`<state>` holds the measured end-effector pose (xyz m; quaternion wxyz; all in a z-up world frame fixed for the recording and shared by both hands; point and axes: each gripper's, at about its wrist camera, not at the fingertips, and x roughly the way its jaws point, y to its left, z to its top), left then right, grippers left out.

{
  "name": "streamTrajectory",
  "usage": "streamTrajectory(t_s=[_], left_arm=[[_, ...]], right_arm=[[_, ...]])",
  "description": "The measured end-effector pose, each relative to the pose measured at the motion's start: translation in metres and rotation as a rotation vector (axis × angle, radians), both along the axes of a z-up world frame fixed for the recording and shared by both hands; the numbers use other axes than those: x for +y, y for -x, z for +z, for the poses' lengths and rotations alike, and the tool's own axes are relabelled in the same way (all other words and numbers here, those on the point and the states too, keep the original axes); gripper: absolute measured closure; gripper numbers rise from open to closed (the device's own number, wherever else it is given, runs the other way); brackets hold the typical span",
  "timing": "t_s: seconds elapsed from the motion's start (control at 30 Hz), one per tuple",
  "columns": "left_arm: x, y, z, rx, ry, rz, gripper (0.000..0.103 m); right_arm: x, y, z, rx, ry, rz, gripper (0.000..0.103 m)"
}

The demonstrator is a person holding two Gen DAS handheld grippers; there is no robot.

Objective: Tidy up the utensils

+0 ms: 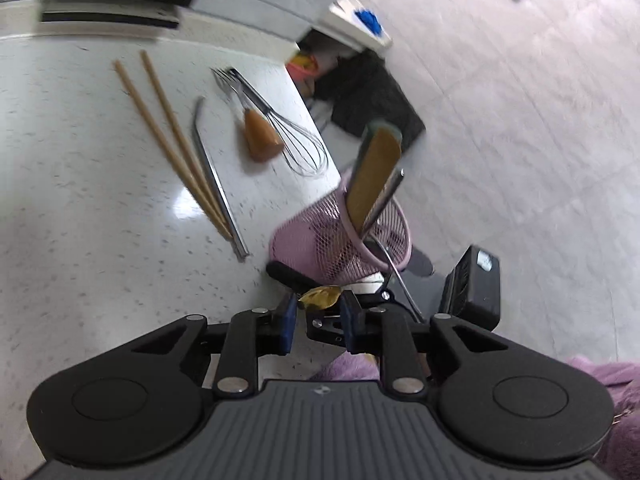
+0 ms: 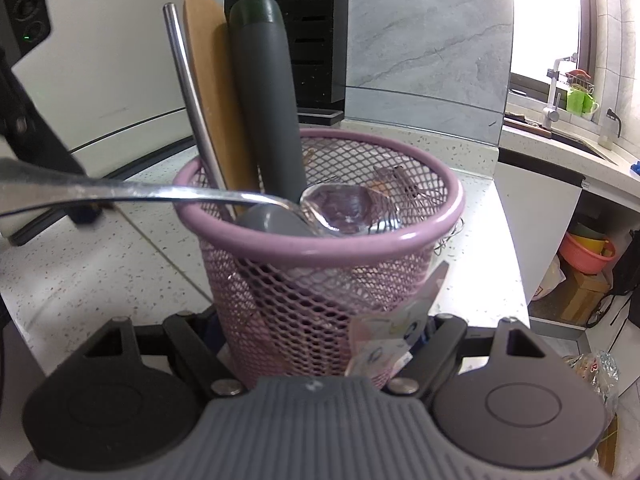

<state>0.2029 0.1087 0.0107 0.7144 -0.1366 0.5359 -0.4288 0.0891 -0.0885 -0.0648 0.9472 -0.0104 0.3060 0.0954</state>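
Observation:
A pink mesh cup (image 2: 320,280) sits between the fingers of my right gripper (image 2: 320,332), which is shut on its base. The cup also shows in the left wrist view (image 1: 320,244). It holds a grey-handled tool (image 2: 264,112), a wooden spatula (image 2: 208,92) and a metal straw (image 2: 188,92). My left gripper (image 1: 318,316) is shut on a metal spoon's handle (image 1: 320,297); the spoon's bowl (image 2: 344,210) lies over the cup's rim. On the counter lie two chopsticks (image 1: 168,140), a metal straw (image 1: 212,176), a fork (image 1: 230,84), a whisk (image 1: 288,132) and a brown-handled utensil (image 1: 260,136).
White speckled counter (image 1: 80,200) with its edge close by the cup (image 2: 512,264); floor beyond (image 1: 520,120). A black knife block (image 2: 286,32) stands behind the cup. A white appliance (image 2: 104,60) is at the back left. A black device (image 1: 472,292) hangs near the cup.

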Motion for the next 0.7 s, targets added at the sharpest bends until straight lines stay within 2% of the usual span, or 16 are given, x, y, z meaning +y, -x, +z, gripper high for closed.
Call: streamTrajectory(t_s=[0.1,0.17,0.3,0.37,0.57,0.7], left_arm=[[0.008,0.000,0.001,-0.011,-0.023,0.050,0.078],[0.015,0.001,0.004,-0.008,-0.001,0.069,0.078],[0.026,0.006,0.019,-0.067,0.026,0.122,0.079],[0.033,0.011,0.031,-0.103,0.021,0.145,0.079],[0.053,0.029,0.079,-0.206,-0.061,0.215,0.079],[0.044,0.040,0.115,-0.299,-0.077,0.203,0.079]], right_arm=[[0.000,0.000,0.000,0.000,0.000,0.000,0.023],[0.000,0.000,0.000,-0.001,0.000,-0.001,0.023],[0.000,0.000,0.000,0.000,0.001,-0.001,0.023],[0.000,0.000,0.000,0.000,0.002,-0.001,0.023],[0.000,0.000,0.000,0.000,0.001,-0.001,0.023],[0.000,0.000,0.000,0.000,0.002,-0.001,0.023]])
